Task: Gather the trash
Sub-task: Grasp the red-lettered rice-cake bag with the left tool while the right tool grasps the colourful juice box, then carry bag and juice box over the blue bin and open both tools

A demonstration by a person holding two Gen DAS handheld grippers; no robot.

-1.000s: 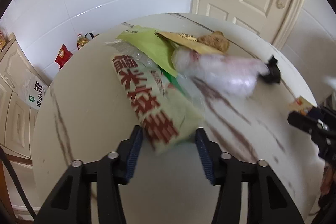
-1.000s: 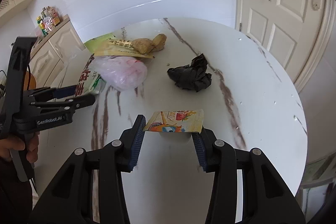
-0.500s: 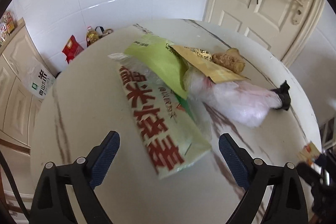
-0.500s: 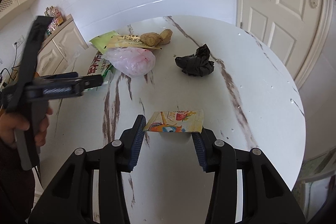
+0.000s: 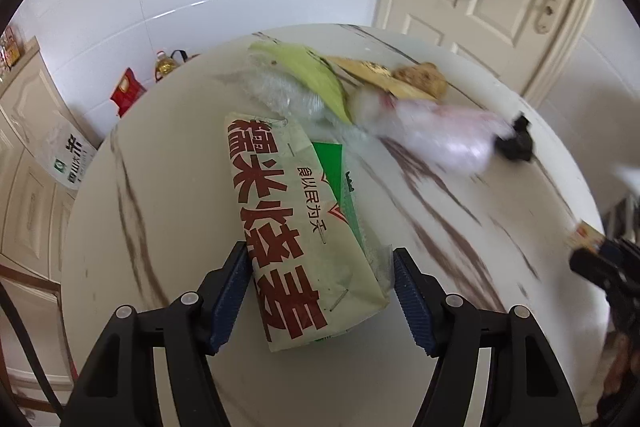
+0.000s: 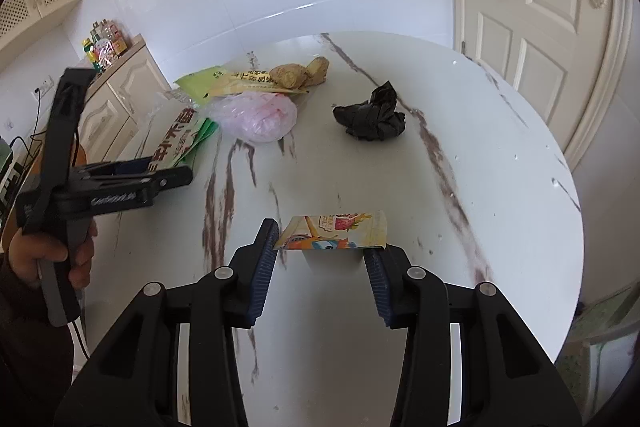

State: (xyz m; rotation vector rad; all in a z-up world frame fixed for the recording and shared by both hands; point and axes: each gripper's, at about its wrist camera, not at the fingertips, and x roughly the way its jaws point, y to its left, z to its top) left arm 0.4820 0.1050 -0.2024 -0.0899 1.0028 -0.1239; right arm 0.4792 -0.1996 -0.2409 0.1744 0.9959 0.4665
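Observation:
A pale green bag with red characters (image 5: 296,247) lies on the round marble table (image 5: 160,187); it also shows in the right wrist view (image 6: 176,143). My left gripper (image 5: 322,291) straddles its near end, both pads against the bag's sides. My right gripper (image 6: 320,259) is shut on a small colourful packet (image 6: 336,231), held just above the table. Further back lie a pink plastic bag (image 6: 258,115), a green bag (image 5: 316,75), a yellow packet (image 6: 248,83), ginger pieces (image 6: 300,73) and a crumpled black bag (image 6: 370,117).
A white door (image 6: 532,39) stands at the right behind the table. Cream cabinets (image 6: 116,107) with bottles on top are at the left. A red bag (image 5: 127,91) and an oil bottle (image 5: 164,65) sit on the floor by the tiled wall.
My left gripper opened wide and pulled back half a second ago, then came forward and closed around the red-lettered bag's near end. My right gripper kept hold of the packet.

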